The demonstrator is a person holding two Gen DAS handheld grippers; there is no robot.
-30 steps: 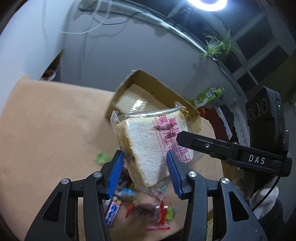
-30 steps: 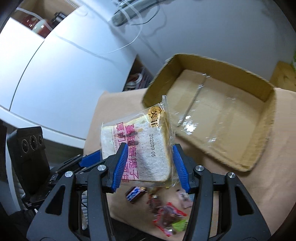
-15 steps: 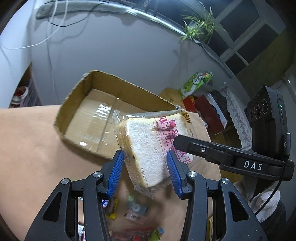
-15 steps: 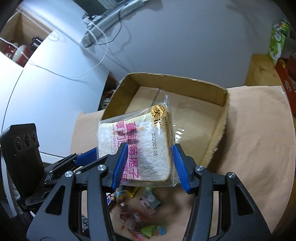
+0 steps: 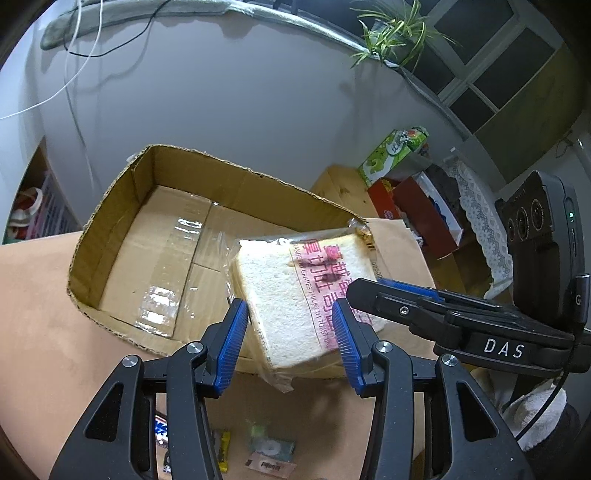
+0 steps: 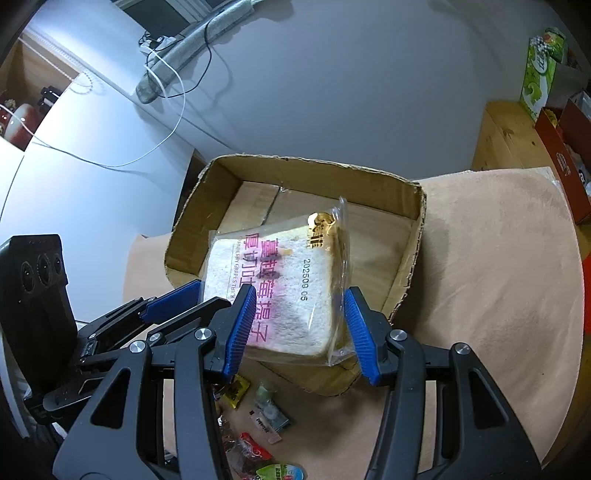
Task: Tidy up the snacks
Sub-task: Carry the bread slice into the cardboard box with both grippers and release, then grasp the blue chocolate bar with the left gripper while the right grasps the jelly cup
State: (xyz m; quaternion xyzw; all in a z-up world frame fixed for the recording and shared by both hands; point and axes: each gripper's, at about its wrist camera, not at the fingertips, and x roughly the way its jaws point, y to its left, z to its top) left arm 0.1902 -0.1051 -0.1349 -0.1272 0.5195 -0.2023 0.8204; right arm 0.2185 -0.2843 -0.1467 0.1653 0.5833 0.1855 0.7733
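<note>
The open brown cardboard box (image 6: 369, 192) is bare inside, so plenty of room there. Its near wall stands in the way, and small loose snack packets (image 6: 258, 424) clutter the tan cloth just in front of it.

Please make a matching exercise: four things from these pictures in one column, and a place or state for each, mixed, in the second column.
1. bread
2. box
3. candy
4. plant

a. on the cloth, near side of the box
b. held by both tools
c. open, nothing lying inside
d. high by the window

Pairs: 1-b, 2-c, 3-a, 4-d
</note>
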